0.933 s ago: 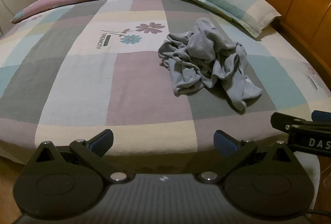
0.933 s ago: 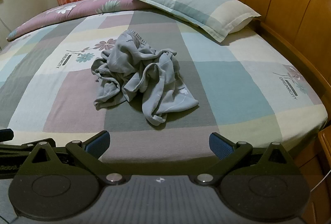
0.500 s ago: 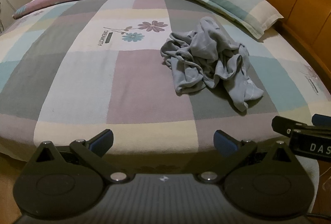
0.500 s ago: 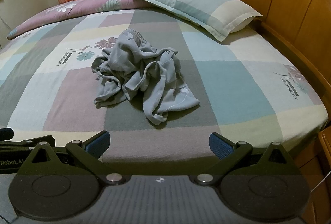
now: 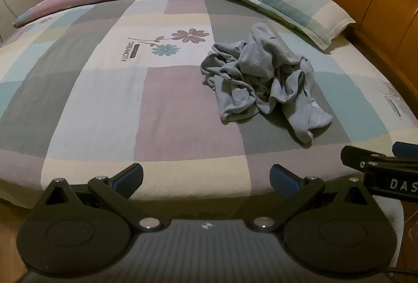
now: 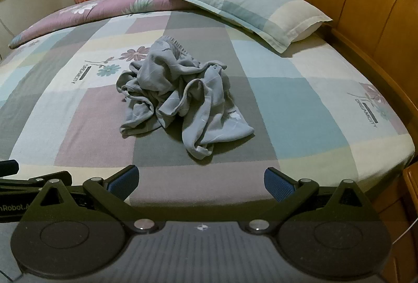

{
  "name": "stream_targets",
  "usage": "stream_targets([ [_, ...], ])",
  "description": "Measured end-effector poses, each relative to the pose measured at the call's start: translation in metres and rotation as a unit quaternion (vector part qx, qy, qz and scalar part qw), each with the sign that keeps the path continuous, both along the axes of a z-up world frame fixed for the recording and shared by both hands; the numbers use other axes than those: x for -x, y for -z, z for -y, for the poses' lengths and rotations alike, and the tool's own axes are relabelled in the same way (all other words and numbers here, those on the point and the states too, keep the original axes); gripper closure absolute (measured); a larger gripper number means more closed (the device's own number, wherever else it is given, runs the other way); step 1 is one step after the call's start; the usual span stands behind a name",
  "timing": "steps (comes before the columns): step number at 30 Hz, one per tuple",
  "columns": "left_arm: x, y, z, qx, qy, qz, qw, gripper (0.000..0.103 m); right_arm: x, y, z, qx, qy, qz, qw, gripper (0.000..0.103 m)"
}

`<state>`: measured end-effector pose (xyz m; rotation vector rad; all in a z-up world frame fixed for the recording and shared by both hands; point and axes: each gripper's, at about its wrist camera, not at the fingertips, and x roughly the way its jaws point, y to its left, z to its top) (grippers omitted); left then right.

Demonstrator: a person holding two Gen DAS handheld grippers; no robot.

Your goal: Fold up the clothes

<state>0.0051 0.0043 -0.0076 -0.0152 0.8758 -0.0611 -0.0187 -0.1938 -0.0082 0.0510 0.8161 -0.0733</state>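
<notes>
Loosely crumpled, the grey garment (image 6: 180, 97) lies in a heap mid-bed (image 6: 300, 105), near the pillow (image 6: 250, 6). Both the left hand-held gripper (image 5: 206, 178) and the right hand-held gripper (image 6: 201, 178) hover at the bed's near edge, fingers spread, holding nothing.

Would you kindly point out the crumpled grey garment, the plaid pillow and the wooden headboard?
crumpled grey garment (image 6: 180, 97), right wrist view, on the middle of the bunched heap.
plaid pillow (image 6: 250, 6), right wrist view, on its top face.
wooden headboard (image 6: 365, 8), right wrist view, on a broad panel.
</notes>
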Motion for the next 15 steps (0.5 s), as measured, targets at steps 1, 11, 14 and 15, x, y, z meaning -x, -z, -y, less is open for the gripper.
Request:
stream_targets([
  [1,-0.001,0.000,0.000,0.001,0.000,0.000,1.0000,0.001,0.000,0.000,0.000,0.000,-0.001,0.000,1.000,0.000],
  [11,-0.010,0.003,0.001,0.015,0.015,-0.001,0.9998,0.001,-0.007,0.003,0.004,-0.007,-0.002,-0.004,1.000,0.000],
  [14,-0.013,0.004,0.003,0.019,0.018,0.000,0.9997,0.001,-0.009,0.004,0.007,-0.010,0.000,-0.004,1.000,0.000],
  [15,-0.014,0.004,0.004,0.018,0.019,0.000,0.9996,0.001,-0.009,0.004,0.008,-0.012,0.000,-0.003,1.000,0.000],
])
